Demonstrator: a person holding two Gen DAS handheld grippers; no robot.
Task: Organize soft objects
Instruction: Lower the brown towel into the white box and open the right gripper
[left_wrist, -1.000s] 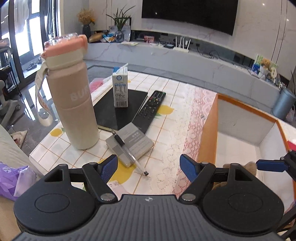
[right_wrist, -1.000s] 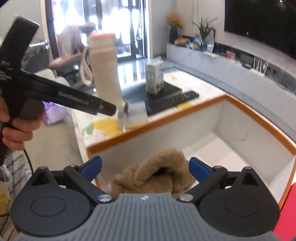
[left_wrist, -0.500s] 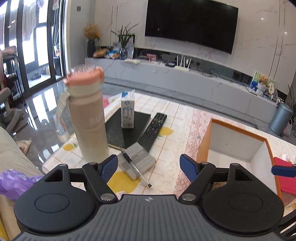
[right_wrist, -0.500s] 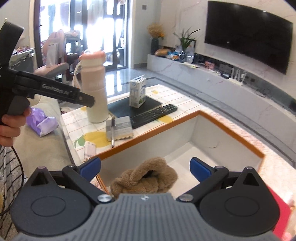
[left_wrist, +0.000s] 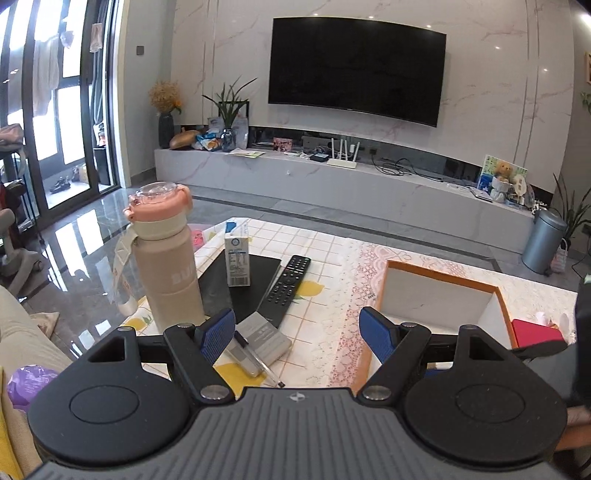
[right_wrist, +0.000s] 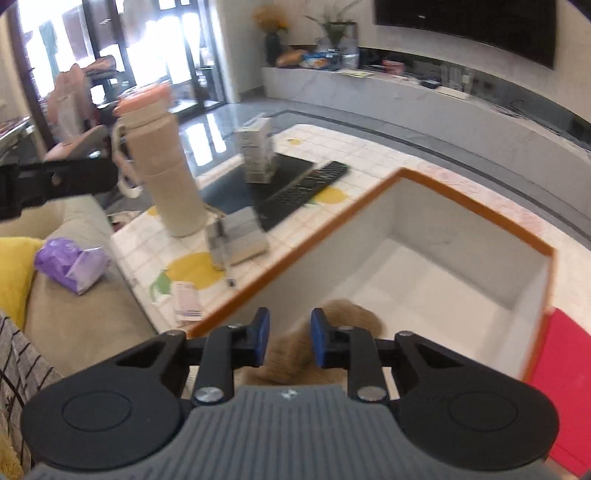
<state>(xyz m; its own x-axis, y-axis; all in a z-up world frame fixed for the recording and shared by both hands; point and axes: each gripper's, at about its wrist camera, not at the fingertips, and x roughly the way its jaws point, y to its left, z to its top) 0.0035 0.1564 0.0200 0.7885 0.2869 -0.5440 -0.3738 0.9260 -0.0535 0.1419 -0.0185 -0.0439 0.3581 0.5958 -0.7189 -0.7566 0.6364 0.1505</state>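
Observation:
A brown plush toy (right_wrist: 351, 319) lies in the near corner of the white box with an orange rim (right_wrist: 332, 221). My right gripper (right_wrist: 287, 341) hangs just above it. Its jaws are closing and stand narrow, with plush fur showing in the gap between them. I do not see the pads pressing on the fur. My left gripper (left_wrist: 297, 334) is open and holds nothing, raised above the table to the left of the box (left_wrist: 439, 271). From the left wrist view the plush is hidden.
On the tiled tablecloth left of the box stand a pink-capped bottle (left_wrist: 166, 258), a milk carton (left_wrist: 237, 258), a remote (left_wrist: 288, 284) and a grey notebook with a pen (left_wrist: 258, 343). A red item (right_wrist: 565, 387) lies right of the box. A purple bag (right_wrist: 70, 266) rests on the sofa.
The right jaws have gone from wide apart to narrow over the plush. The left gripper has risen, so the table looks farther away. The plush stays in the box.

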